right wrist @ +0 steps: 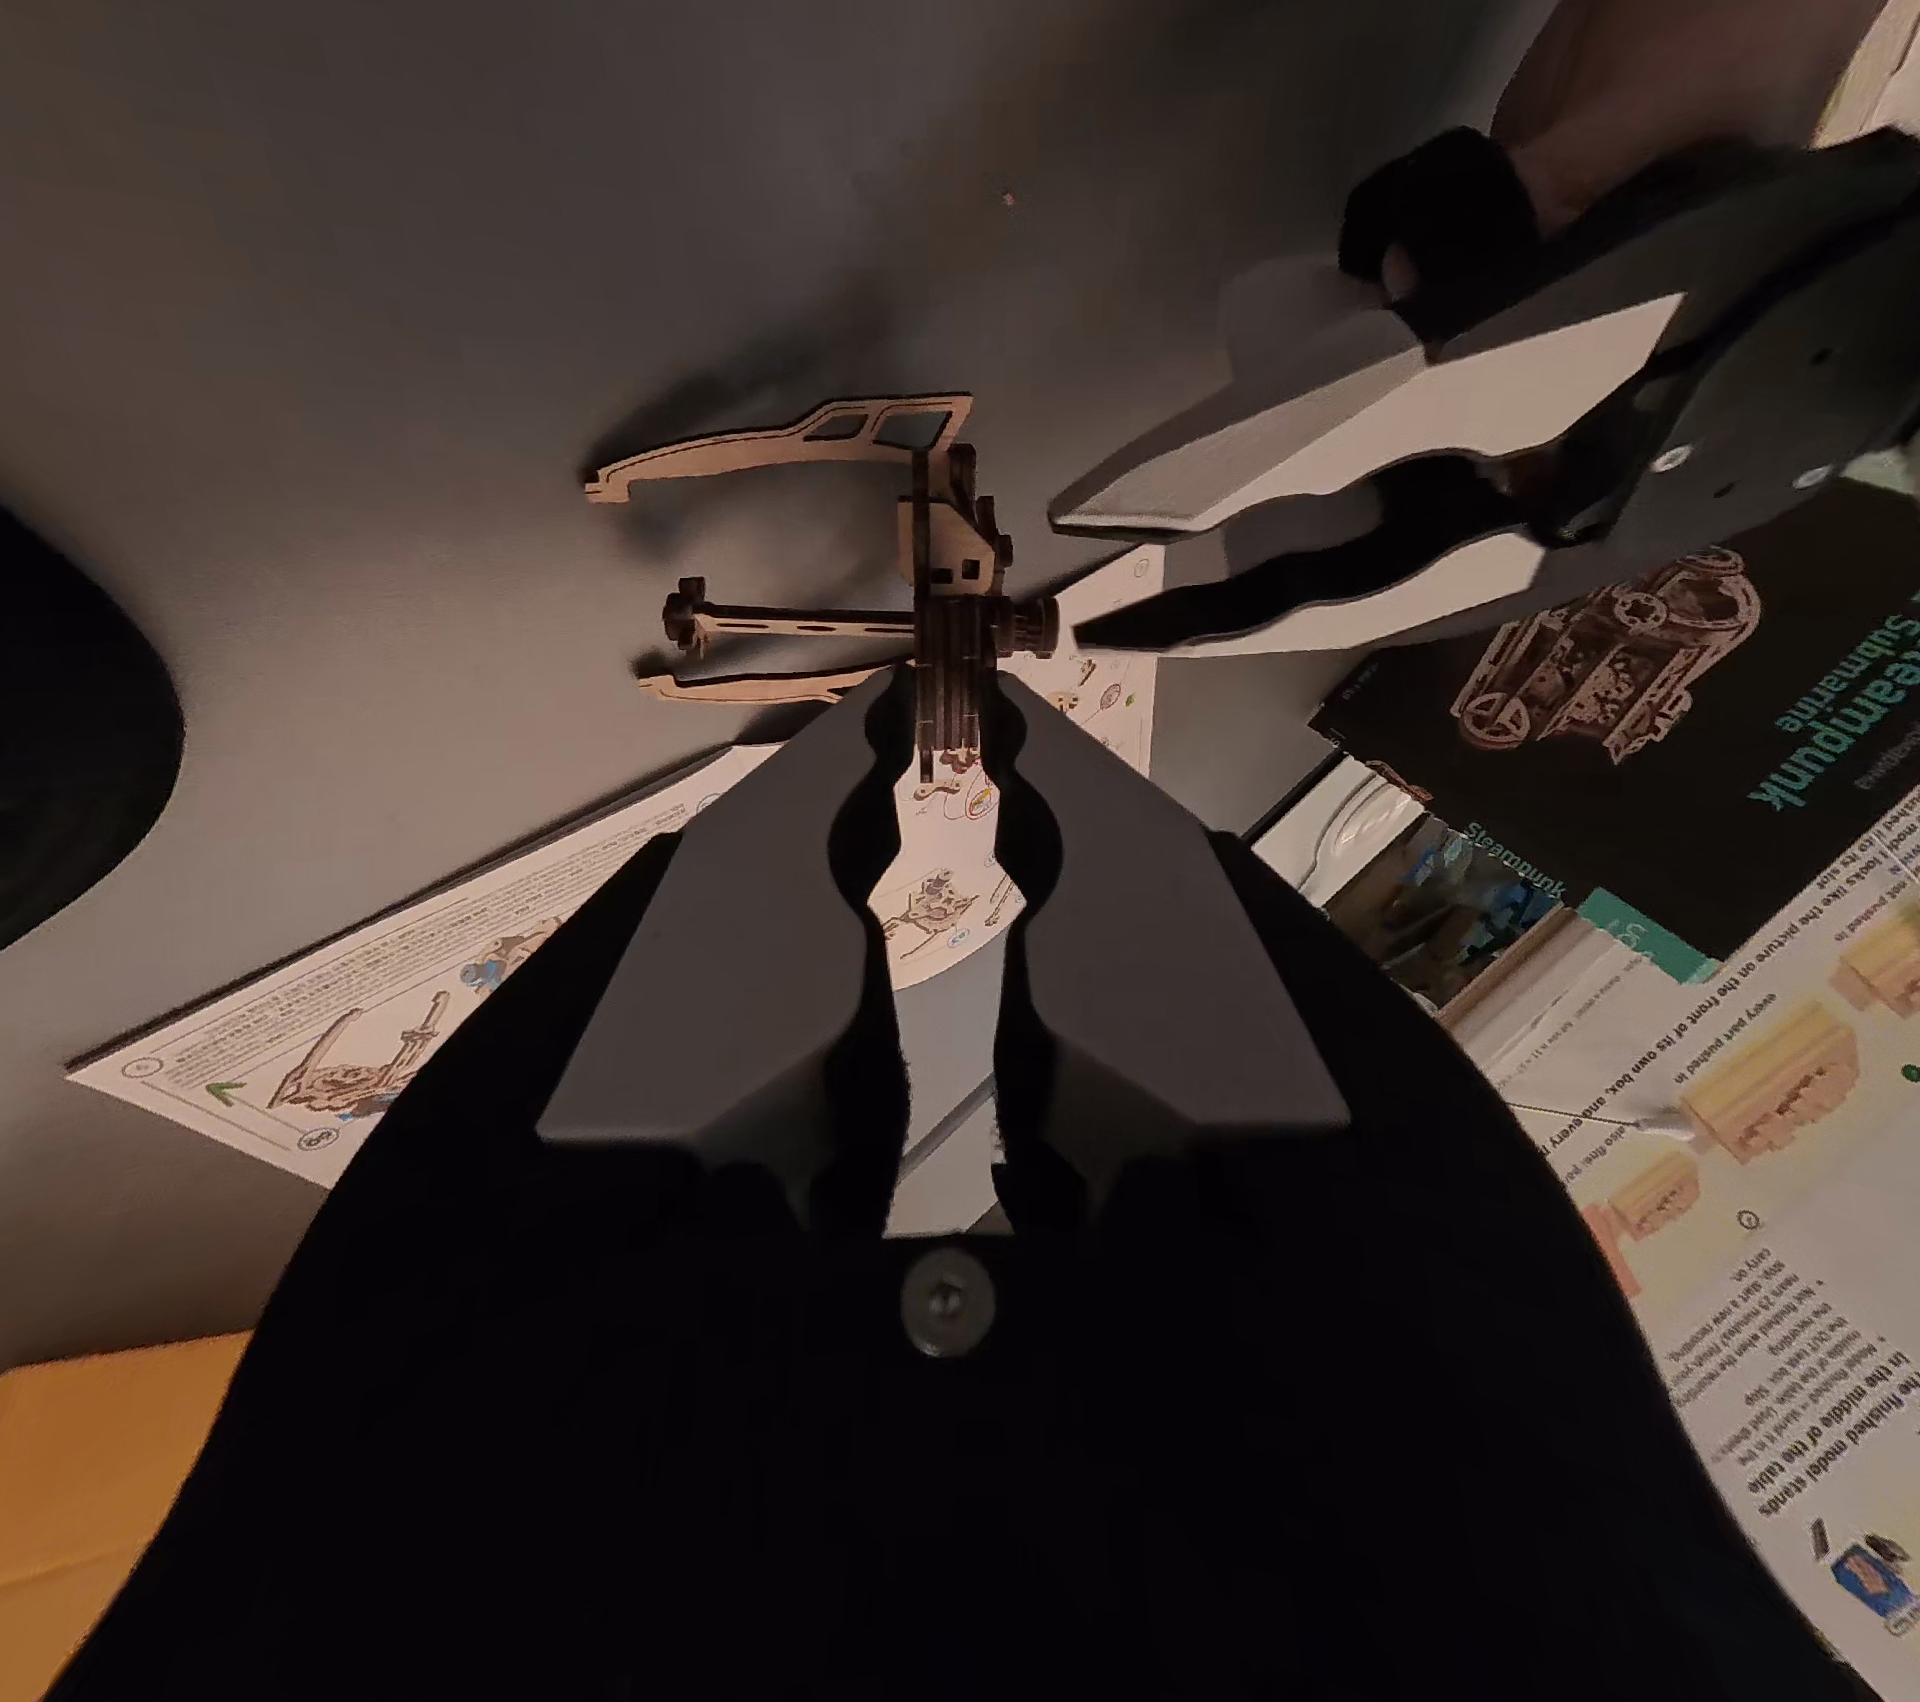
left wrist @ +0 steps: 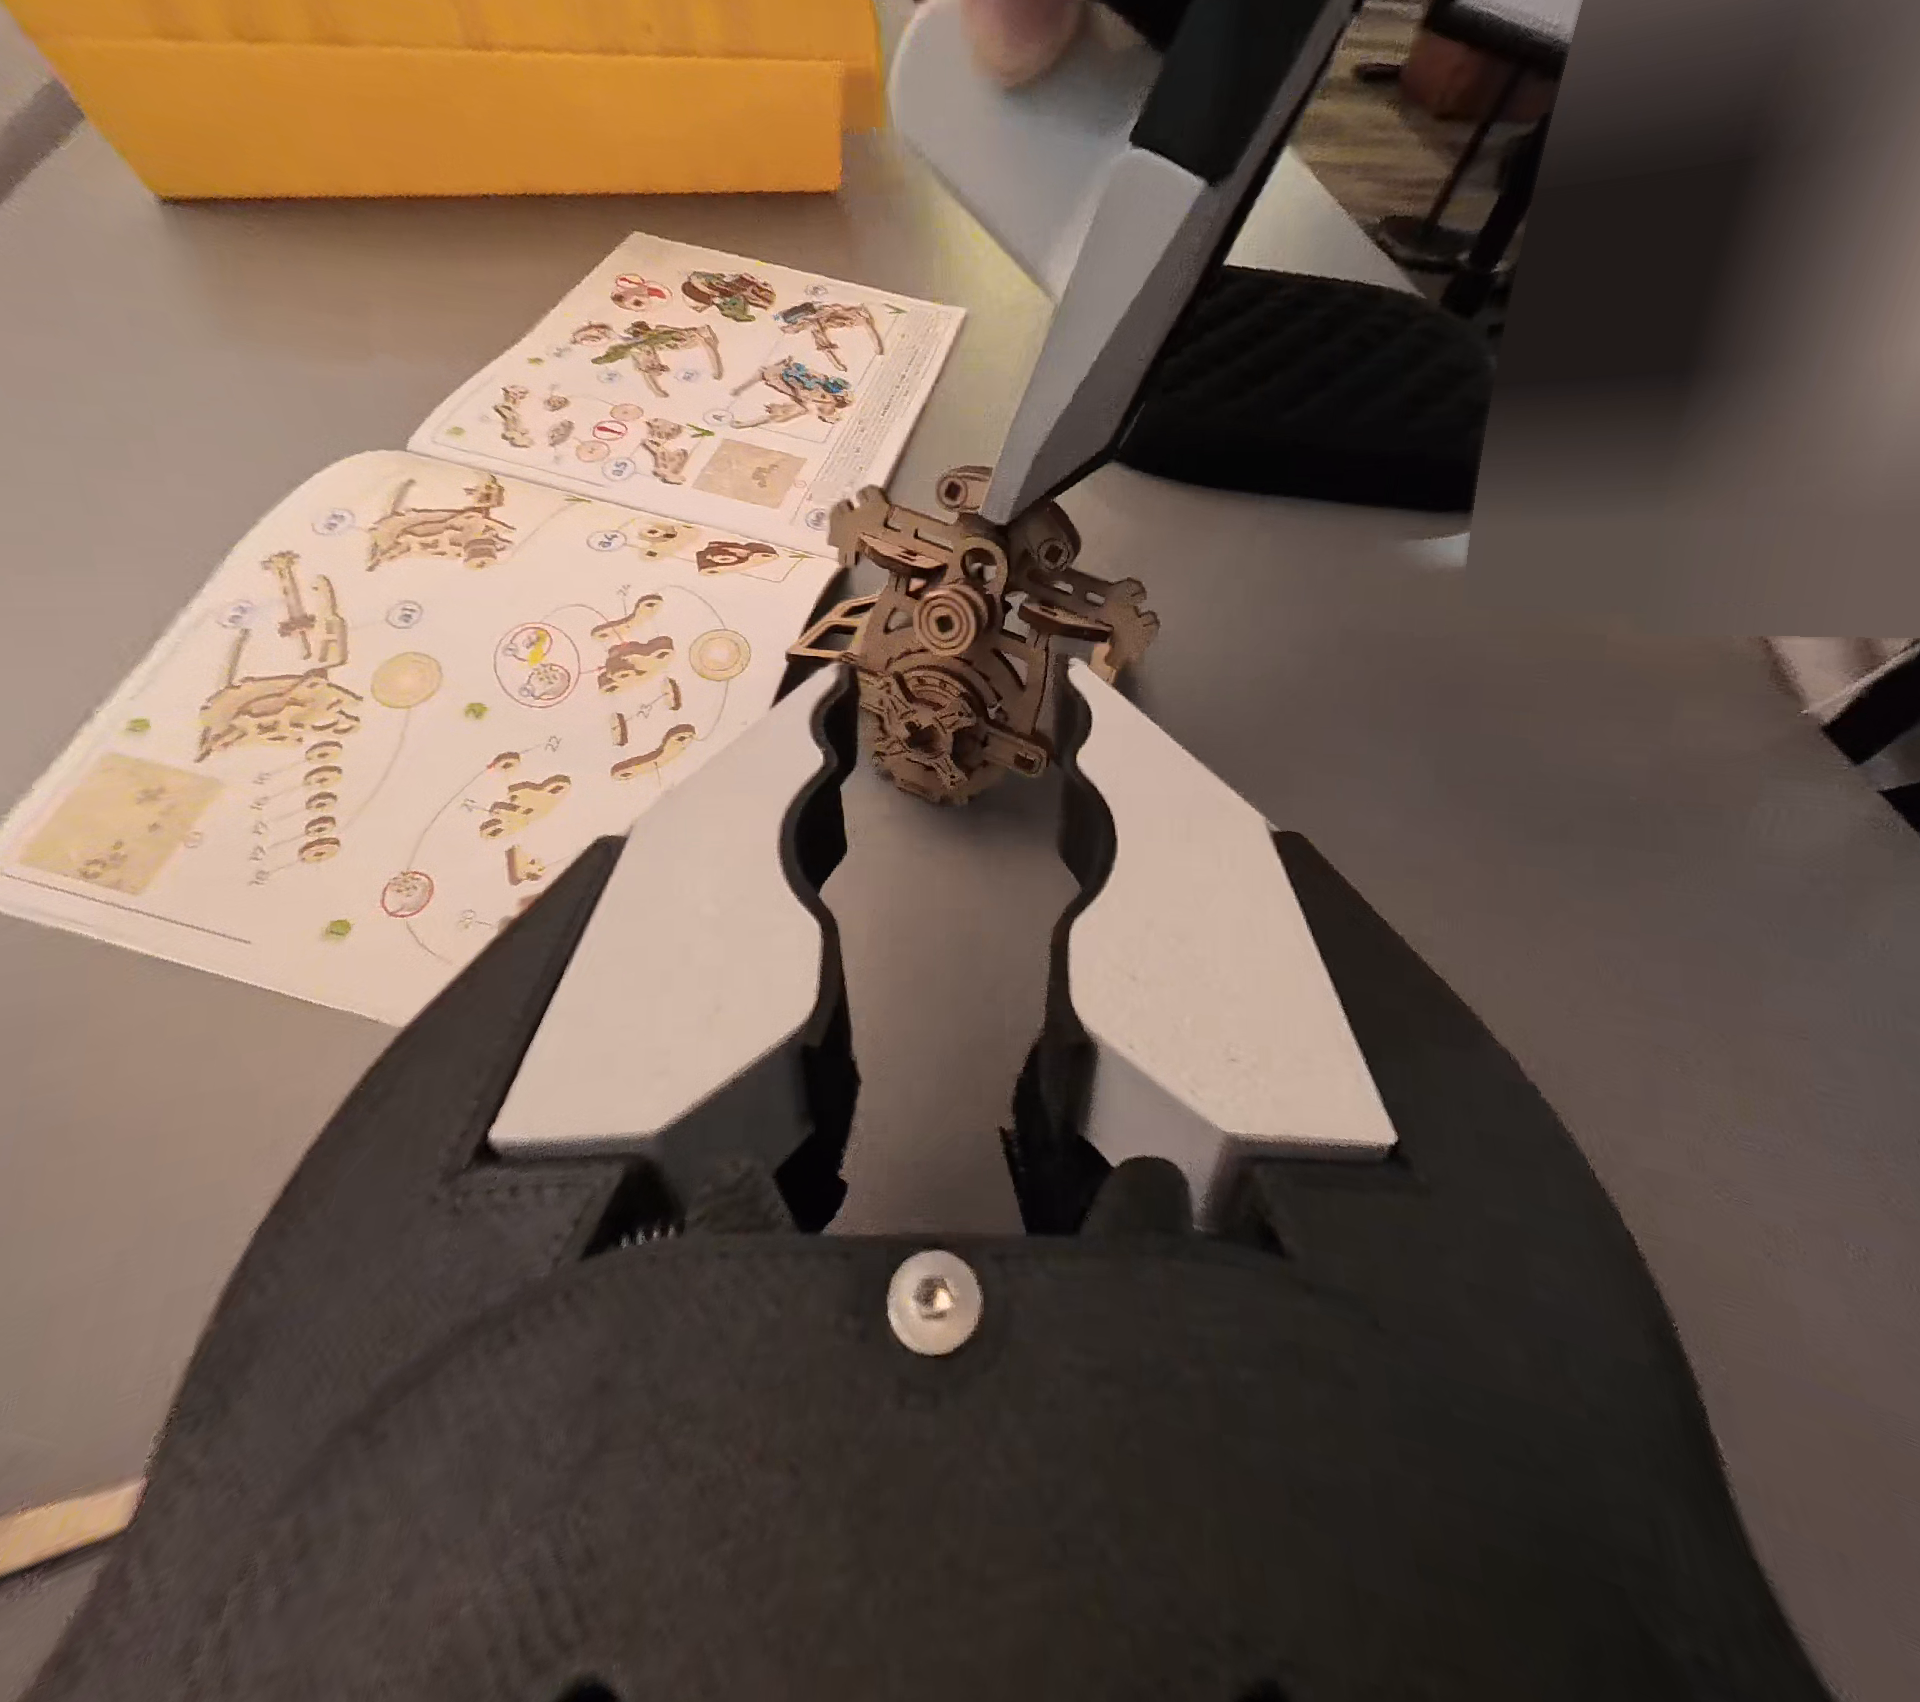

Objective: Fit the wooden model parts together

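Grey table (left wrist: 312, 322) carries a manual (left wrist: 436, 676) left of the left gripper (left wrist: 951, 696), whose jaws stand spread around the model (left wrist: 971, 665), likely ready to steady it. From above, the right gripper (right wrist: 951, 707) pinches the model's top, keeping it upright.

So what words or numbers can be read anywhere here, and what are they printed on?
I can't quote the writing, only say where it stands.
Open instruction booklet: circled step numbers and fine print, too small to read.
Dark box: teal lettering beside a drawing of a model.
White sheet: black paragraphs, upside down in the right wrist view.
Yellow box: no writing shows.
Wooden model: none visible.
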The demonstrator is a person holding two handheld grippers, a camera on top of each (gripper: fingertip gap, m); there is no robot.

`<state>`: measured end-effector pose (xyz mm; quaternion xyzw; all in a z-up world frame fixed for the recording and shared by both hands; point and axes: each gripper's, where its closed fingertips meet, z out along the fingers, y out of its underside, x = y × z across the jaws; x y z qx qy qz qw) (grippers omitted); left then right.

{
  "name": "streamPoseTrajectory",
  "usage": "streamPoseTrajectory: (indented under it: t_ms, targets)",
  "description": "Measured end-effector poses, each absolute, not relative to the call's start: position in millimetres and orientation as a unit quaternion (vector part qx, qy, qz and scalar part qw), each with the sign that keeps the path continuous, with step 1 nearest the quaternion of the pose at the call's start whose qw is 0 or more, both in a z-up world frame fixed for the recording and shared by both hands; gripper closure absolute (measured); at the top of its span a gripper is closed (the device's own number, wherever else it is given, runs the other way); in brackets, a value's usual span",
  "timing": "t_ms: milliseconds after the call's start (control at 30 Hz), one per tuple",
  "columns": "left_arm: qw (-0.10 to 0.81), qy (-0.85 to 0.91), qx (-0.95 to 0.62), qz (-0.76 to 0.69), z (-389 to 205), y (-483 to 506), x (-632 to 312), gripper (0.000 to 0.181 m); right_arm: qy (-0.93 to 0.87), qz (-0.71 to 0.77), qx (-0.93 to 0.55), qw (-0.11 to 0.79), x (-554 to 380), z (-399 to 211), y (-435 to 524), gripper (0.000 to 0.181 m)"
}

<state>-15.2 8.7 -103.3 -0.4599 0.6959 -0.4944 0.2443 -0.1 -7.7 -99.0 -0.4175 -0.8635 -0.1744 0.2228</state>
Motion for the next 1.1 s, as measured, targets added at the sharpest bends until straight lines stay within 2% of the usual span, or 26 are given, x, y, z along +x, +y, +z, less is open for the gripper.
streamPoseTrajectory:
  t_ms: [133, 233, 333, 467, 600, 933, 1100]
  targets:
    - [0.19, 0.706, -0.451, -0.512, -111.4, 3.8, -11.4, 0.151, -0.864, -0.175, -0.411, 0.232, -0.1, -99.3, -8.9, 0.17]
    - [0.213, 0.707, -0.428, -0.522, -103.9, 3.7, -6.0, 0.156, -0.864, -0.175, -0.408, 0.237, -0.6, -99.6, -10.9, 0.17]
    - [0.185, 0.72, -0.418, -0.522, -105.9, -1.8, -7.4, 0.153, -0.863, -0.175, -0.408, 0.241, -1.2, -99.8, -11.8, 0.17]
    - [0.159, 0.683, -0.434, -0.566, -87.4, 7.3, 2.9, 0.175, -0.863, -0.178, -0.407, 0.239, -1.6, -101.3, -13.3, 0.17]
    - [0.115, 0.647, -0.472, -0.588, -78.9, 21.1, 15.1, 0.153, -0.862, -0.181, -0.408, 0.239, -1.0, -101.8, -12.0, 0.17]
    - [0.043, 0.647, -0.469, -0.6, -99.2, 14.2, 23.9, 0.156, -0.857, -0.162, -0.424, 0.244, -5.6, -100.6, -16.1, 0.17]
    - [0.038, 0.647, -0.463, -0.605, -98.3, 9.7, 24.3, 0.156, -0.846, -0.152, -0.446, 0.248, -1.9, -100.1, -15.0, 0.17]
